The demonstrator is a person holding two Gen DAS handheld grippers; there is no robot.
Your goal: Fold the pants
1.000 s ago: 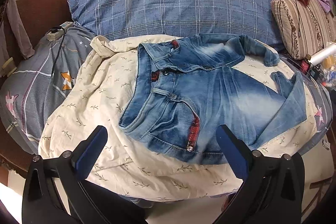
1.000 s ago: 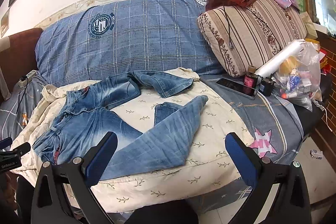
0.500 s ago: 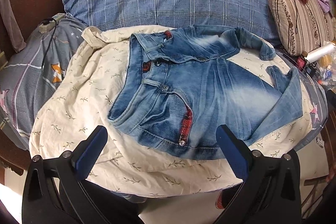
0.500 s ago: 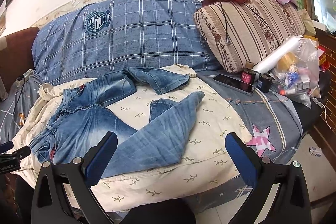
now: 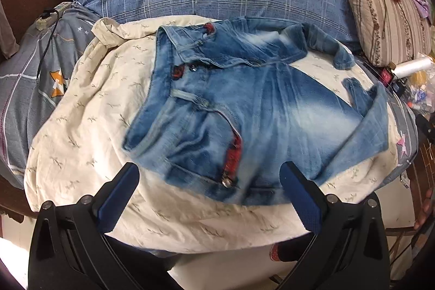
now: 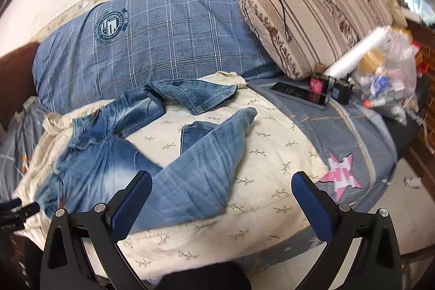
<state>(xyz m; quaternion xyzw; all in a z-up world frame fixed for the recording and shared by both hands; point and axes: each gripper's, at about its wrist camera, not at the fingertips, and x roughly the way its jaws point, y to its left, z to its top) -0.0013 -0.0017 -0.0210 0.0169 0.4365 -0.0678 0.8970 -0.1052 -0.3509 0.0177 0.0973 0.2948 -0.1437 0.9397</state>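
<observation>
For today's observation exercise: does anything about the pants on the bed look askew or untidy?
Yes. The jeans lie unfolded on the cream sheet, legs splayed apart; the far leg bends sideways, and the near leg's cuff is doubled back.

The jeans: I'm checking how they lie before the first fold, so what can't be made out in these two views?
- Left wrist view: the jeans waistband corner nearest the left tongs is motion-blurred; seams unclear.
- Right wrist view: the waist end is blurred too; the near leg's lower edge is hidden behind a finger of the right tongs.
- Both views: the underside against the cream sheet is hidden.
</observation>
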